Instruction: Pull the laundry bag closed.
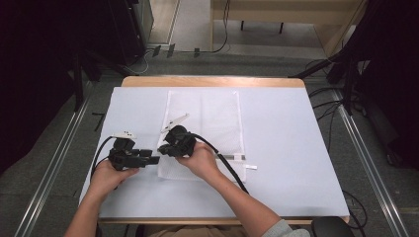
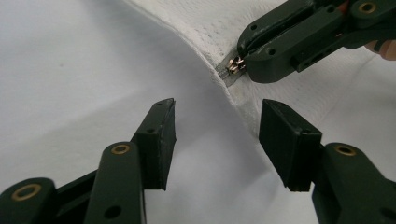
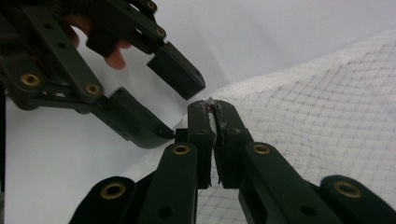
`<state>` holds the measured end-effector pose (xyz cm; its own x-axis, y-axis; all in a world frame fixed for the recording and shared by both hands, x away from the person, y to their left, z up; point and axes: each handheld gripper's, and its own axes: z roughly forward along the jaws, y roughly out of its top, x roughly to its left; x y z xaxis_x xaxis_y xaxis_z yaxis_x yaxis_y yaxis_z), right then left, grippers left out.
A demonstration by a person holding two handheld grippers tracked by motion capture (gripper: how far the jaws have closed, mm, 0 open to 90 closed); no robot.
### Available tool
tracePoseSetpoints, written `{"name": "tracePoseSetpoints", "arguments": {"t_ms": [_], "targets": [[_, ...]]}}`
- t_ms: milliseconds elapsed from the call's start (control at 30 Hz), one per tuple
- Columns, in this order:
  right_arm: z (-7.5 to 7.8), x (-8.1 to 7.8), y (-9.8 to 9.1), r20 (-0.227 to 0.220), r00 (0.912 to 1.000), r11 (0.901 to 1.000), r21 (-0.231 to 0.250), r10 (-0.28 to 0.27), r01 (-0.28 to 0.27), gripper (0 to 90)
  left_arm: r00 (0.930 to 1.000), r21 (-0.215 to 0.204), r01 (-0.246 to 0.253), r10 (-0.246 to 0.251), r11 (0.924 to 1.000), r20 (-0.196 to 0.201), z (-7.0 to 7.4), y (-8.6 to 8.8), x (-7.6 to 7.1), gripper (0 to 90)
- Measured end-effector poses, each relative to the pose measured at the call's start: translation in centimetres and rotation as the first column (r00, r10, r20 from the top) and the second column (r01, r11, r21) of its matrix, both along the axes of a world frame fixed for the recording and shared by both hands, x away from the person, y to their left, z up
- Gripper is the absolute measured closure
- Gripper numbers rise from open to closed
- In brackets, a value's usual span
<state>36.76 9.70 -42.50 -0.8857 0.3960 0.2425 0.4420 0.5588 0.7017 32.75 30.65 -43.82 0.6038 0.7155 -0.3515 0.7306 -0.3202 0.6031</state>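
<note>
A white mesh bag (image 1: 212,118) lies flat on the white sheet (image 1: 286,148). Its near left corner is raised. My right gripper (image 1: 165,148) is shut on the small metal zipper pull (image 2: 235,65) at that corner; the pull pokes out between the pressed jaws of the right gripper (image 2: 245,56). In the right gripper view, the right gripper (image 3: 212,107) pinches a sliver of the bag's edge, with mesh (image 3: 317,112) spreading to the right. My left gripper (image 1: 153,159) stands open just beside the corner. The bag's hem (image 2: 243,100) runs between the open jaws of the left gripper (image 2: 217,109), untouched.
The sheet covers a wooden table (image 1: 212,81). A short dark zipper stretch (image 1: 231,158) and a white tab (image 1: 249,167) lie along the bag's near edge. The right gripper's black cable (image 1: 227,168) trails back across the bag. Metal floor rails (image 1: 368,163) flank the table.
</note>
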Motion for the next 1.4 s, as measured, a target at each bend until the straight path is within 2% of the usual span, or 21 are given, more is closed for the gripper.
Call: {"name": "tracePoseSetpoints", "arguments": {"t_ms": [267,367,633,933,1100,1167,1200,1233,1267,1400], "targets": [[0.5,-0.1,-0.3,0.001,0.9996,0.9995,0.014,0.030,-0.030,87.8,0.9991,0.013,0.026,-0.026,0.9996,-0.035,-0.2,-1.0,0.4,51.8],[0.5,-0.2,-0.3,-0.007,0.9992,0.9991,0.016,0.039,-0.039,87.8,0.9988,0.012,0.033,-0.032,0.9994,-0.037,-0.2,-1.0,0.4,53.3],[0.4,-0.3,-0.3,-0.016,0.9969,0.9968,0.021,0.077,-0.077,87.8,0.9972,0.010,0.053,-0.052,0.9986,-0.054,-0.4,-0.9,0.8,65.1],[0.3,-0.4,-0.2,-0.031,0.9929,0.9933,0.017,0.115,-0.114,87.9,0.9961,0.019,0.071,-0.070,0.9973,-0.054,-0.3,-1.0,0.8,74.0],[0.2,-0.4,-0.2,-0.031,0.9932,0.9937,0.013,0.112,-0.112,87.9,0.9944,0.004,0.086,-0.086,0.9963,-0.062,-0.1,-1.1,0.7,85.5],[0.2,-0.3,-0.3,-0.034,0.9932,0.9938,0.011,0.111,-0.111,87.9,0.9937,0.009,0.090,-0.089,0.9959,-0.068,-0.1,-1.1,0.7,86.5],[0.1,-0.3,-0.3,-0.034,0.9935,0.9941,0.011,0.108,-0.108,87.9,0.9937,0.030,0.097,-0.095,0.9949,-0.059,0.0,-1.2,0.7,86.9],[0.1,-0.3,-0.3,-0.034,0.9935,0.9941,0.011,0.108,-0.108,87.9,0.9937,0.030,0.097,-0.095,0.9949,-0.059,0.0,-1.2,0.7,87.1],[-0.1,-0.3,-0.4,-0.035,0.9948,0.9953,0.008,0.096,-0.096,87.9,0.9934,0.053,0.104,-0.101,0.9931,-0.054,0.2,-1.5,0.7,87.3],[-0.4,-0.1,-0.5,-0.041,0.9962,0.9971,0.008,0.076,-0.076,88.0,0.9930,0.055,0.108,-0.105,0.9926,-0.054,0.2,-1.6,0.7,87.6]]}}
